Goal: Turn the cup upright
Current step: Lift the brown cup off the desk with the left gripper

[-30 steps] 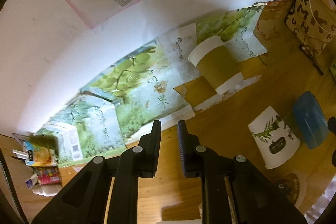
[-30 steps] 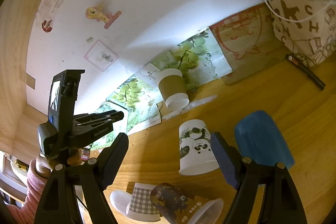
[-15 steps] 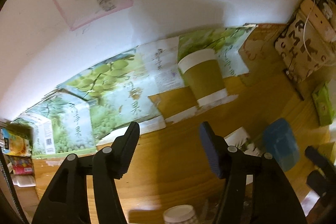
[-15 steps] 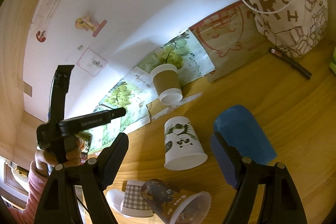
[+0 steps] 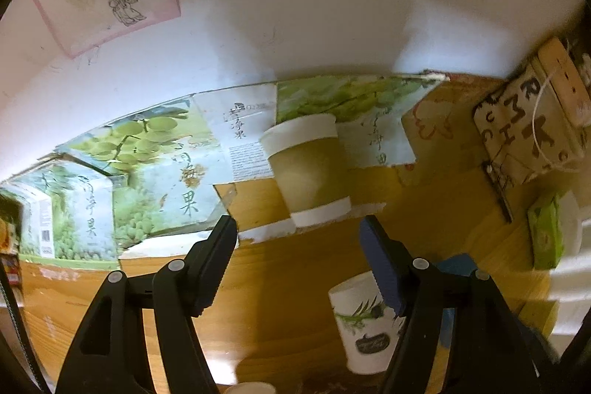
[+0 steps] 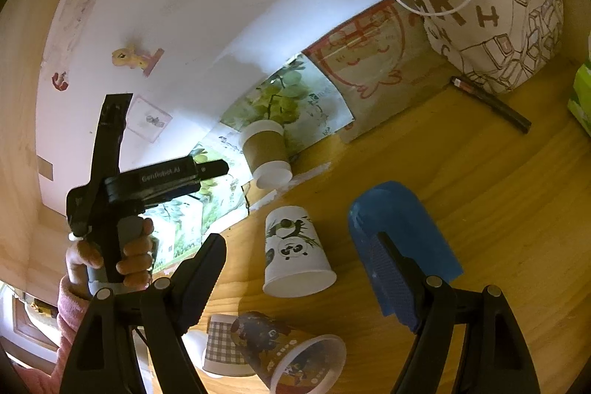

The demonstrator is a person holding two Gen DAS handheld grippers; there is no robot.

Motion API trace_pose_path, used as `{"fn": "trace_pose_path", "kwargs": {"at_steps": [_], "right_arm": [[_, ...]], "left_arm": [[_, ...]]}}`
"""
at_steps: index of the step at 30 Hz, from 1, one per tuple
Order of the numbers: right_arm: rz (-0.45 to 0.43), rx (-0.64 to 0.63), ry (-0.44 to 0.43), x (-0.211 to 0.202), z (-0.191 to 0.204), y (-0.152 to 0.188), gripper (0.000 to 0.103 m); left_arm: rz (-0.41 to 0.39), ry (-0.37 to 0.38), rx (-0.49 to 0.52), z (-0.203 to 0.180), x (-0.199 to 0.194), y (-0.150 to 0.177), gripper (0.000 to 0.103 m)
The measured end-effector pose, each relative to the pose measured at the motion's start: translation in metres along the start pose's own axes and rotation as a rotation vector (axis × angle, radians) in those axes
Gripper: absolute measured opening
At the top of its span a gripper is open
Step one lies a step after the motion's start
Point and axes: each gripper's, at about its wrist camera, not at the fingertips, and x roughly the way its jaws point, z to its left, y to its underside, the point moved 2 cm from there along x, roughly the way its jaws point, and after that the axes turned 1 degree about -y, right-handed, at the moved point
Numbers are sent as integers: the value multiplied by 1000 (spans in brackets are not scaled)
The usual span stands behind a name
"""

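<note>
Several paper cups stand upside down on the wooden table (image 6: 491, 194). A brown-sleeved cup (image 5: 308, 168) (image 6: 266, 153) is by the back wall. A white panda cup (image 6: 295, 255) (image 5: 364, 324) is nearer. A blue cup (image 6: 400, 235) stands right of it. A dark printed cup (image 6: 291, 351) lies on its side beside a checked cup (image 6: 221, 348). My left gripper (image 5: 299, 264) is open and empty, pointing at the brown cup from a distance; it shows in the right wrist view (image 6: 207, 170). My right gripper (image 6: 295, 277) is open and empty, its fingers either side of the panda cup.
Grape-print cartons (image 5: 147, 180) and a brown paper bag (image 6: 369, 61) lean on the wall. A lettered cloth bag (image 6: 491, 17) sits at the back right, with a dark pen (image 6: 491, 104) and a green packet (image 5: 546, 231) near it.
My left gripper has opened from nearly shut to wide and swung to face the brown cup. My right gripper has stayed open and moved closer to the panda cup.
</note>
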Motion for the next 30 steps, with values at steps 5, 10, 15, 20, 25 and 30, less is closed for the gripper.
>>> {"fn": "trace_pose_path", "kwargs": {"at_steps": [5, 10, 15, 20, 25, 30], "right_arm": [[37, 7, -26, 2, -4, 0, 81], [68, 36, -59, 4, -7, 0, 81], [87, 20, -57, 6, -4, 0, 81], [103, -4, -39, 12, 0, 2, 81], [120, -5, -38, 24, 5, 5, 81], [136, -19, -36, 30, 11, 6, 81]], "left_arm": [[12, 34, -92, 10, 12, -9, 74], [17, 48, -171, 24, 24, -16, 74], [31, 87, -235, 38, 37, -21, 74], [62, 135, -266, 43, 50, -22, 74], [87, 149, -266, 40, 62, -22, 74], [101, 188, -276, 40, 70, -23, 74]]}}
